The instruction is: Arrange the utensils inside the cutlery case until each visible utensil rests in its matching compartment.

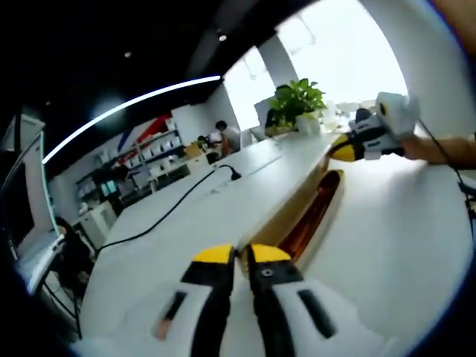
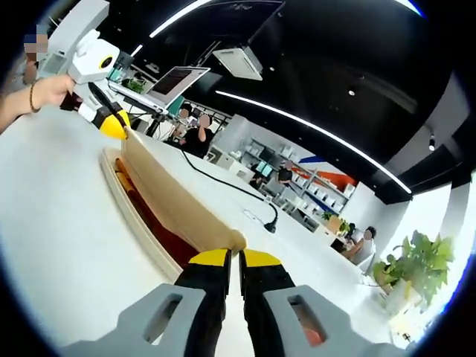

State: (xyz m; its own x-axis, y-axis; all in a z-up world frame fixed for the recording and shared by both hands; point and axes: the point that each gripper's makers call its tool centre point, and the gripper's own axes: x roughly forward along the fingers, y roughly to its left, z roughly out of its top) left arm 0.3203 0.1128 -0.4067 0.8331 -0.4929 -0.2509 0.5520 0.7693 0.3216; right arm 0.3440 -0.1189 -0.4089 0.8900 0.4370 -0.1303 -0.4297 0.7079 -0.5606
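A long wooden cutlery case (image 1: 280, 223) lies on the white table (image 1: 387, 245) with its lid (image 2: 172, 197) standing up on edge. Its lining (image 2: 152, 219) is dark reddish; I cannot make out any utensils inside. My left gripper (image 1: 242, 257) is shut on the near end of the lid. My right gripper (image 1: 343, 152) holds the far end, with a hand behind it. In the right gripper view the right gripper (image 2: 239, 259) is shut on the lid's rounded end, and the left gripper (image 2: 116, 128) grips the opposite end.
A black power cable (image 1: 172, 207) runs across the table beside the case, ending in a plug (image 2: 272, 223). A potted plant (image 1: 299, 105) stands at the table's far end. People sit at desks (image 2: 195, 132) behind, near an open laptop (image 2: 177, 82).
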